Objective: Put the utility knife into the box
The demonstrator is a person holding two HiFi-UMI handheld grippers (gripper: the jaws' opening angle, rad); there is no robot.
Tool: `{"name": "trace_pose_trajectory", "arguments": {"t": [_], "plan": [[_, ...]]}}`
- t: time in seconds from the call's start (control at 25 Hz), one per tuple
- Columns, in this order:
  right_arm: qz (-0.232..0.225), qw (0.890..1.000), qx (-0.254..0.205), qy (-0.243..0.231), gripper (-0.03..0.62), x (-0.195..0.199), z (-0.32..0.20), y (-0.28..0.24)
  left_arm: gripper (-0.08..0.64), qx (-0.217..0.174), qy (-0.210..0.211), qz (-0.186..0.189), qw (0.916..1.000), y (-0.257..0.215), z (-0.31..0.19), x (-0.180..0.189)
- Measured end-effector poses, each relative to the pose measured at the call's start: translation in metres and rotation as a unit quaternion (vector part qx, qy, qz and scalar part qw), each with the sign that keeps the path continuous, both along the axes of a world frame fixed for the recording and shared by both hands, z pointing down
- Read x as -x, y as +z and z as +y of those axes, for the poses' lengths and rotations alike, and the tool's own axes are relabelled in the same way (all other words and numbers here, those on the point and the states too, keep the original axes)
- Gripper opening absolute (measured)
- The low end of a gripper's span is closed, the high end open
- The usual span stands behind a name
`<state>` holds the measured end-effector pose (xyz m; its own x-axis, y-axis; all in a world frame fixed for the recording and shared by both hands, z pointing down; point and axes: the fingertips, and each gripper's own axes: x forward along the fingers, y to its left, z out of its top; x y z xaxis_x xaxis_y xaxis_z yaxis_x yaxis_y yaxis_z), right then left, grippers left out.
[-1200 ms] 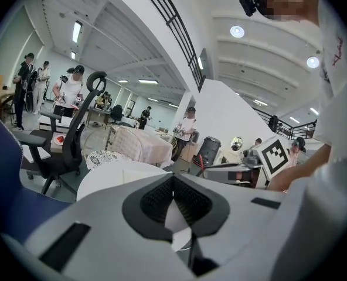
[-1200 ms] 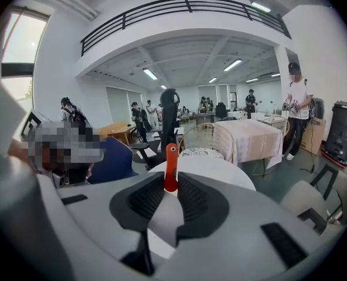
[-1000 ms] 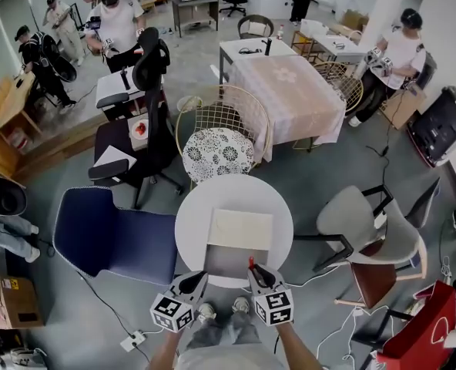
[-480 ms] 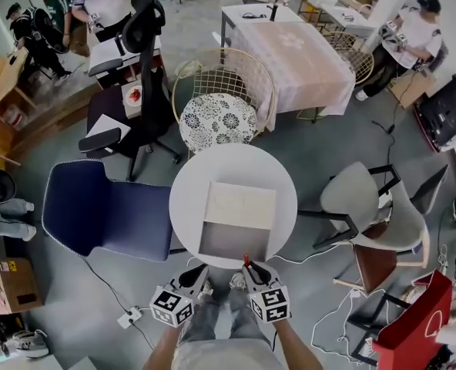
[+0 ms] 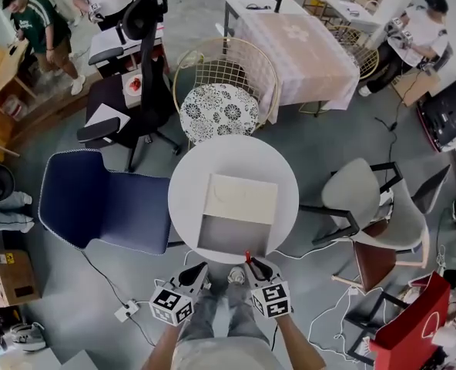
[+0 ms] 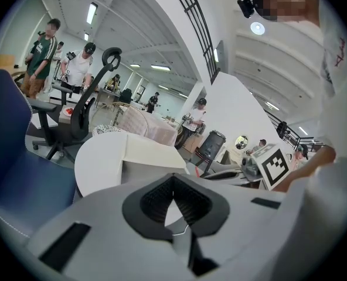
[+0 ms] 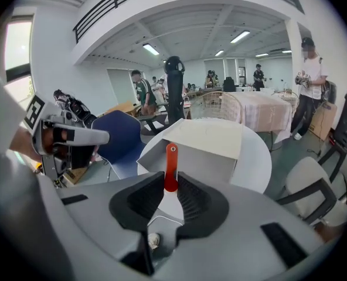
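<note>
The right gripper (image 5: 257, 268) pinches the red utility knife (image 5: 248, 257) at the round counter's (image 5: 183, 177) near edge, just short of the open box (image 5: 239, 199). The left gripper (image 5: 194, 274) hangs off the edge, jaws pressed together and empty.

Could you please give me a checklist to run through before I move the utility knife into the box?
1. Grip: right gripper is closed on the red utility knife: ok.
2. Box on the round table is open, flap folded back: ok.
3. Box interior is free; nothing is seen inside: ok.
4. Knife over the opening: it is only at the box's near edge: not ok.
5. Left gripper is out of the way, jaws together, empty, left of the box: ok.
6. Blade retracted: cannot tell.
</note>
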<state>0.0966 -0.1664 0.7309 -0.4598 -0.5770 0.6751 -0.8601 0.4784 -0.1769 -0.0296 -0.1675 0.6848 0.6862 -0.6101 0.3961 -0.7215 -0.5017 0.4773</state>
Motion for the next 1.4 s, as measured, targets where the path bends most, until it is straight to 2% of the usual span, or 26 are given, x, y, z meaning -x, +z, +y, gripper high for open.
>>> {"name": "trace_pose_trajectory", "arguments": {"t": [0.16, 0.24, 0.36, 0.48, 0.64, 0.72, 0.8, 1.04, 1.24, 1.32, 1.4], "plan": [[0.064, 0.996, -0.006, -0.067, 0.078, 0.004, -0.005, 0.01, 0.012, -0.001, 0.002, -0.001, 1.0, 0.0, 0.002, -0.001], [0.117, 0.986, -0.017, -0.117, 0.078, 0.004, -0.008, 0.016, 0.012, -0.001, 0.003, 0.0, 1.0, -0.001, 0.004, -0.004], [0.199, 0.958, -0.041, -0.2, 0.078, 0.005, -0.012, 0.027, 0.012, 0.002, 0.002, 0.001, 1.0, 0.001, 0.007, -0.005], [0.257, 0.926, -0.056, -0.27, 0.078, 0.007, -0.01, 0.037, 0.012, 0.006, 0.003, 0.002, 1.0, 0.004, 0.012, -0.004], [0.321, 0.882, -0.08, -0.334, 0.078, 0.005, -0.009, 0.045, 0.012, 0.011, 0.004, 0.0, 0.9999, 0.005, 0.018, -0.003], [0.341, 0.865, -0.086, -0.357, 0.078, 0.005, -0.009, 0.048, 0.012, 0.011, 0.003, 0.0, 0.9999, 0.005, 0.018, -0.001], [0.343, 0.861, -0.083, -0.367, 0.078, 0.006, -0.007, 0.051, 0.012, 0.01, 0.0, 0.001, 0.9999, 0.004, 0.018, 0.0], [0.333, 0.867, -0.069, -0.364, 0.078, 0.016, -0.027, 0.059, 0.012, 0.009, -0.007, -0.001, 0.9999, 0.002, 0.015, 0.009], [0.336, 0.865, -0.027, -0.372, 0.08, 0.027, -0.045, 0.083, 0.012, 0.016, -0.012, -0.006, 0.9998, 0.006, 0.019, 0.017], [0.341, 0.86, -0.008, -0.379, 0.079, 0.03, -0.049, 0.094, 0.012, 0.018, -0.013, -0.007, 0.9997, 0.007, 0.019, 0.019], [0.355, 0.851, 0.009, -0.387, 0.078, 0.03, -0.053, 0.105, 0.012, 0.02, -0.014, -0.007, 0.9997, 0.008, 0.019, 0.02]]}}
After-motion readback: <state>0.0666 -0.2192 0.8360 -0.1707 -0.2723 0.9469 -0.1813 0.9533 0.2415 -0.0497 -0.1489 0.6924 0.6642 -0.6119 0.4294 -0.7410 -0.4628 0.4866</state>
